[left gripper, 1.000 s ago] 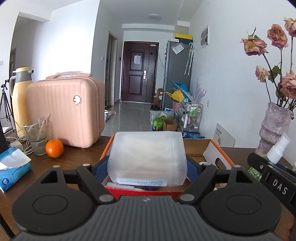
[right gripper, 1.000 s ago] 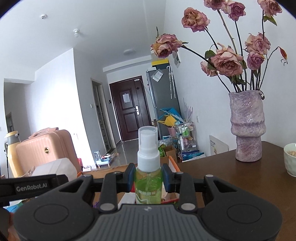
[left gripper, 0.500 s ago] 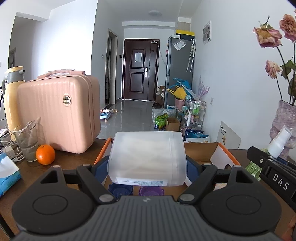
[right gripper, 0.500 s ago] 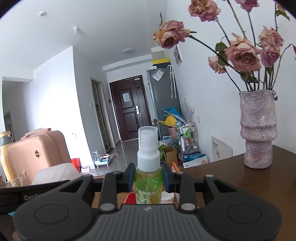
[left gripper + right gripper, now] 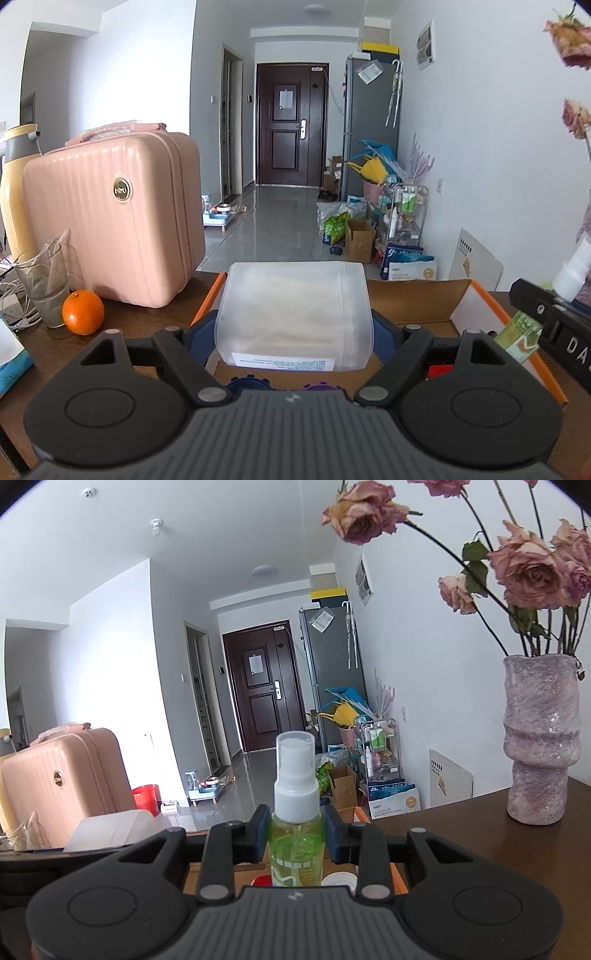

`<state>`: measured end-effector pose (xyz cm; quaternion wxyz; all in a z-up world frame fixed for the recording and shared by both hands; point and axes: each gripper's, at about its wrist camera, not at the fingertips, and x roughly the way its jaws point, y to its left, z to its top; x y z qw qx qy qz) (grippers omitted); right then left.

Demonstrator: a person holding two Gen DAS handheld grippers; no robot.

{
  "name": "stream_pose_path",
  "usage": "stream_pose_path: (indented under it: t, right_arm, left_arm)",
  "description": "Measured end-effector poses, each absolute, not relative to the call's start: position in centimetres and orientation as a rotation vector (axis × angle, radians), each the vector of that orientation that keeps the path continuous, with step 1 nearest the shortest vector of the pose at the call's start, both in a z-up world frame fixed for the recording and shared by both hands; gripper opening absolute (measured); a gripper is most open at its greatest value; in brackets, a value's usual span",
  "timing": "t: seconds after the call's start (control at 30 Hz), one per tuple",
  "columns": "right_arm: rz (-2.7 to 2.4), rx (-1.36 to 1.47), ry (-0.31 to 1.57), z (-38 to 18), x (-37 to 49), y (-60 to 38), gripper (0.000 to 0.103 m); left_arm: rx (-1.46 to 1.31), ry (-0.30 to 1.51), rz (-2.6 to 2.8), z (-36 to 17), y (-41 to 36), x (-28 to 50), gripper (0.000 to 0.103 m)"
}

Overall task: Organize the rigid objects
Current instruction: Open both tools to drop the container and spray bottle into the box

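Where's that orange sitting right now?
In the left wrist view, the orange sits at the left on the wooden table, between the glass and pink suitcase.

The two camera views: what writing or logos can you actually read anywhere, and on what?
"DA": white letters on the right hand-held gripper, cut off at the frame edge.
Gold badge on the pink suitcase: too small to read.
White label on the frosted box: too fine.
Green spray bottle: print blurred.

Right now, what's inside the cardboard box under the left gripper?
In the box: a blue lid, a purple lid and something red. The left gripper and its frosted tub hide the rest.
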<state>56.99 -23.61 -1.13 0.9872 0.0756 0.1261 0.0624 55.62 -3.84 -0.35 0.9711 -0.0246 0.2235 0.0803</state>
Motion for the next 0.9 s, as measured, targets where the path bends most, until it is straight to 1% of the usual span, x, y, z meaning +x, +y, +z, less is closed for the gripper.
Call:
stream_pose_path:
  t: [0.17,0.23,0.27,0.3,0.33,0.37,0.4,0.43,0.67,0.73,0.87,0.9]
  right_arm:
    - [0.128,0.122,0.279,-1.3,59.1,-22.9,0.03]
    - [0.12,0.102,0.324,-1.5,60.0,-22.5,0.031]
    - [0.112,0.093,0.351,-1.6,60.3,-22.4,0.031]
    - [0.109,0.084,0.358,-1.6,60.5,-22.5,0.036]
    - [0.102,0.08,0.361,-1.5,60.4,-22.5,0.051]
    - [0.095,0.087,0.356,-1.3,60.2,-22.8,0.061]
    - [0.093,0.095,0.344,-1.1,60.0,-22.9,0.077]
    - [0.094,0.102,0.327,-0.9,59.6,-23.1,0.085]
    - [0.095,0.104,0.325,-0.7,59.3,-23.6,0.091]
    - [0.098,0.102,0.327,-0.8,59.3,-23.6,0.096]
    - [0.103,0.09,0.316,-0.8,58.6,-23.6,0.1]
    - [0.105,0.089,0.312,-0.7,58.4,-23.6,0.102]
  left_arm:
    - [-0.031,0.494,0.18,-1.2,-3.6,57.4,0.083]
    - [-0.041,0.517,0.172,-1.5,-3.4,57.8,0.085]
    - [-0.047,0.523,0.164,-1.6,-3.3,57.9,0.09]
    - [-0.047,0.525,0.165,-1.6,-3.2,57.9,0.097]
    - [-0.042,0.52,0.179,-1.6,-3.1,57.8,0.101]
    - [-0.037,0.513,0.192,-1.6,-3.1,57.7,0.103]
    - [-0.032,0.509,0.198,-1.5,-3.1,57.5,0.103]
    - [-0.034,0.512,0.193,-1.5,-3.0,57.5,0.103]
    - [-0.035,0.519,0.198,-1.4,-3.1,57.3,0.103]
    - [-0.038,0.518,0.198,-1.3,-3.1,57.2,0.103]
    - [-0.046,0.515,0.194,-1.1,-3.0,56.8,0.103]
    - [-0.045,0.512,0.192,-1.0,-3.1,56.6,0.103]
